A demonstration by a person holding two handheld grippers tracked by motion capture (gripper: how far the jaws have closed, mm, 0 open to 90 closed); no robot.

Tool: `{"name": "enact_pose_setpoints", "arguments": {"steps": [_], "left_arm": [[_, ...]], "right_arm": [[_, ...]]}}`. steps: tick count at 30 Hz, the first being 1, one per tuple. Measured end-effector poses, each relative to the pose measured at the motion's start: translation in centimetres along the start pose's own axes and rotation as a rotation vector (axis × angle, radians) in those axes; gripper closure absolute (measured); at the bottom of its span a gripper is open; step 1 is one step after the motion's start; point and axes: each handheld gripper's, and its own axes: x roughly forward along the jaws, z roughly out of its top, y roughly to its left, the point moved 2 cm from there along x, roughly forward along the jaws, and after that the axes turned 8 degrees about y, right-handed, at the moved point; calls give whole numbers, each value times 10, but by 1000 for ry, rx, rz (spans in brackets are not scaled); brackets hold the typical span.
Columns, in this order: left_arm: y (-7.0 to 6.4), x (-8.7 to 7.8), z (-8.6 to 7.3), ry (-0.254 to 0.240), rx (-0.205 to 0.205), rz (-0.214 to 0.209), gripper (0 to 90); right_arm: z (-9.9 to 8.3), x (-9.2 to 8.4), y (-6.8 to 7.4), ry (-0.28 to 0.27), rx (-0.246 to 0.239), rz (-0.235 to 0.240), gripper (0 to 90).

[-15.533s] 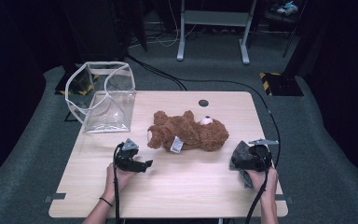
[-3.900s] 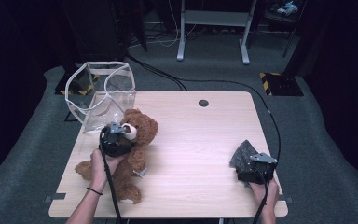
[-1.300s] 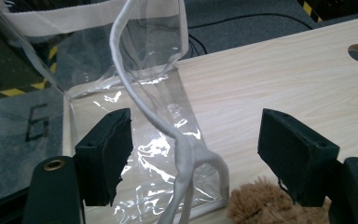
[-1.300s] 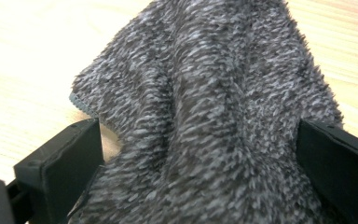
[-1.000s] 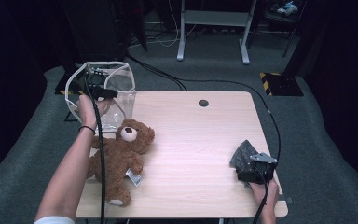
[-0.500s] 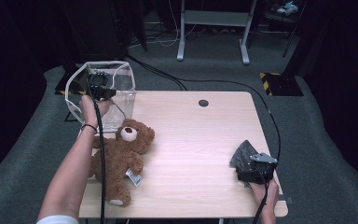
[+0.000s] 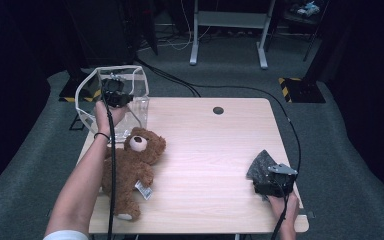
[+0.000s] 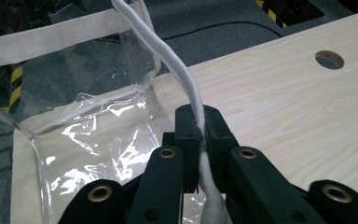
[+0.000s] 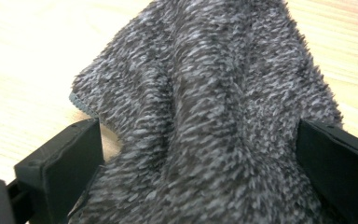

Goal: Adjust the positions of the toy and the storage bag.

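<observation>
The left gripper [image 8: 199, 140] had just closed its 2 jaws on the white strap [image 8: 186, 88] of the clear bag [image 7: 130, 107] at the table's 10 o'clock corner; the strap ran toward 12 o'clock from the jaws. The teddy bear [image 7: 130, 170] lay at 6 o'clock from it, nearest the left hand. 1 second earlier the jaws stood apart. The right gripper [image 9: 200, 154] stood apart around the grey cloth [image 9: 214, 93].
</observation>
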Motion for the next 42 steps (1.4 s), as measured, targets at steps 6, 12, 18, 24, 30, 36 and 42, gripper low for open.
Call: {"name": "enact_pose_setpoints", "arguments": {"steps": [6,12,18,24,30,36,42], "left_arm": [[-15,5,6,-5,58,-28,866],[-24,7,9,-6,90,-51,867],[-34,10,12,-11,126,-81,867],[-46,13,15,-14,152,-109,867],[-56,16,18,-23,164,-130,867],[-67,19,22,-22,189,-156,867],[-82,22,27,-18,230,-182,867]], "right_arm": [[0,0,0,0,0,0,12],[0,0,0,0,1,0,13],[0,0,0,0,-1,-3,13],[0,0,0,-1,-1,-3,12],[0,0,0,-1,-1,-3,13],[0,0,0,-1,-1,-3,13],[0,0,0,0,-1,-3,13]]}}
